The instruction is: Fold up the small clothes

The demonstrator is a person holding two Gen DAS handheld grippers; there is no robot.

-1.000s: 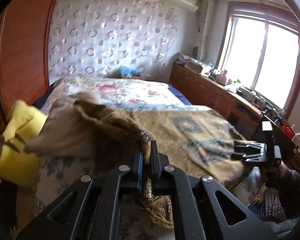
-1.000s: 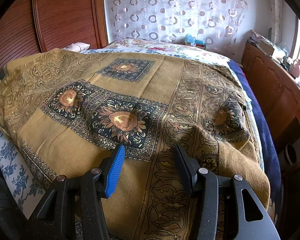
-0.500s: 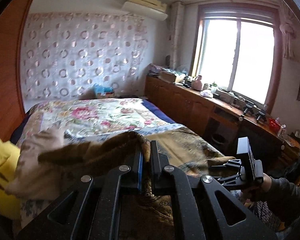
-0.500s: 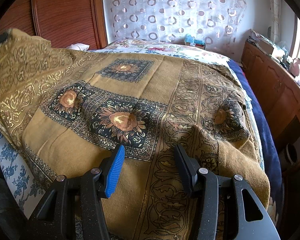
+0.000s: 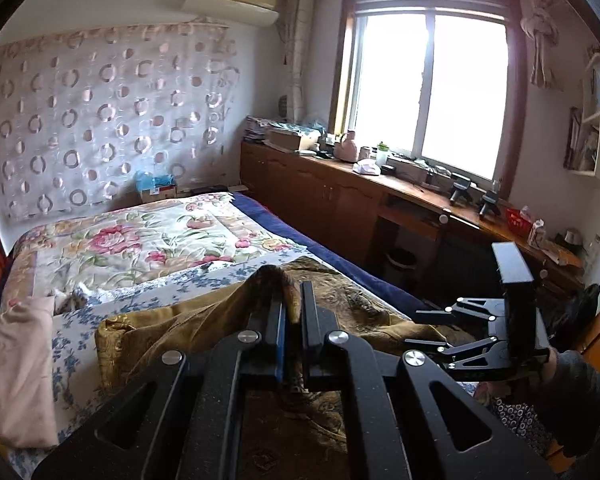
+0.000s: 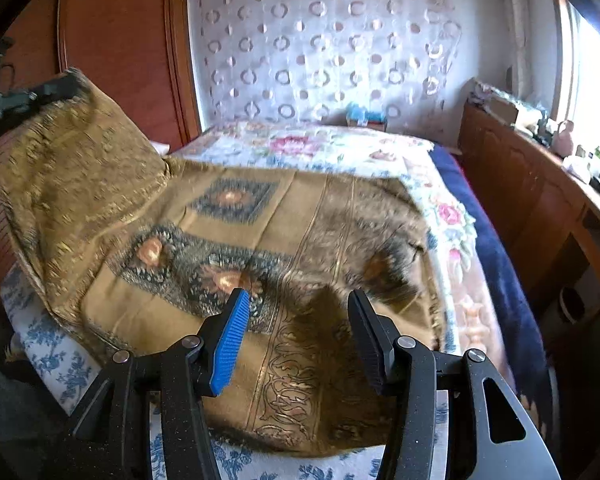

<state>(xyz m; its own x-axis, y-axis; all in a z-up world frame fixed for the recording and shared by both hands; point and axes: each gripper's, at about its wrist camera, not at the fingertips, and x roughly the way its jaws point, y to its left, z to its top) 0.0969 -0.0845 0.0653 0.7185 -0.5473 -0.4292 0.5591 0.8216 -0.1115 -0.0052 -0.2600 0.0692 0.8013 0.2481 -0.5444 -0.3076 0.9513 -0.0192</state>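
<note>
Gold-brown patterned cloth (image 6: 204, 208) lies spread over the floral-quilted bed (image 5: 140, 236), one corner lifted off it and pinched between the closed jaws of the left gripper (image 5: 293, 300), while the right gripper (image 6: 296, 332) hovers just above the near edge, half open and holding nothing.

the left tool (image 5: 293, 300) is clamped on a bunched edge of the brown patterned cloth (image 5: 188, 324), lifting it above the bed (image 5: 140, 236). right of the cloth, the right tool (image 5: 428, 326) sits in a sleeved hand (image 5: 556, 364), its fingers apart. a pink garment (image 5: 18, 364) lies on the bed left of the cloth. beyond the bed, a cluttered wooden desk (image 5: 412, 196) runs under the window (image 5: 428, 88).
</note>
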